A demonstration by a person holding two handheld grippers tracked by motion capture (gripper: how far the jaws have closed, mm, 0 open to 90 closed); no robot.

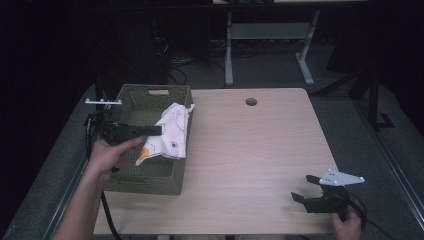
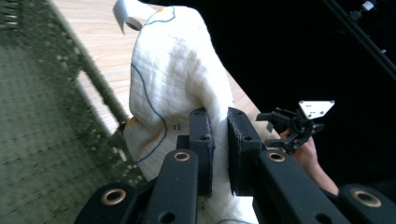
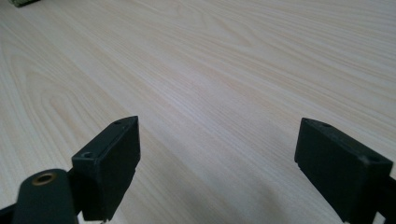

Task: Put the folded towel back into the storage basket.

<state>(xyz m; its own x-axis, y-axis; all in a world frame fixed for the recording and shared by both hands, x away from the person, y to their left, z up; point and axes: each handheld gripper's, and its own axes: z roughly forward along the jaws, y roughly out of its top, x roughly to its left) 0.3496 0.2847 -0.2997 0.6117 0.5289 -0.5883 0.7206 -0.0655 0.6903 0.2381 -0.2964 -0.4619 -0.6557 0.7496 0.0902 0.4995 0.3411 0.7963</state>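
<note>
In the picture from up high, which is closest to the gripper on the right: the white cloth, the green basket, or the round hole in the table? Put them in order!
From the right gripper:
1. Round hole, far edge of the table.
2. White cloth, draped over the basket's right wall.
3. Green basket, left side; too close to call with the cloth.

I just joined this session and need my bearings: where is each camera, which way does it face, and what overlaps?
High view: above the person's side, facing forward and down on the table and basket; forearms, both hands show.
Left gripper view: on the left gripper, facing its jaws pinching the white cloth.
Right gripper view: on the right gripper, low over bare tabletop.
Shared: high and left gripper views show cloth and right gripper.
</note>
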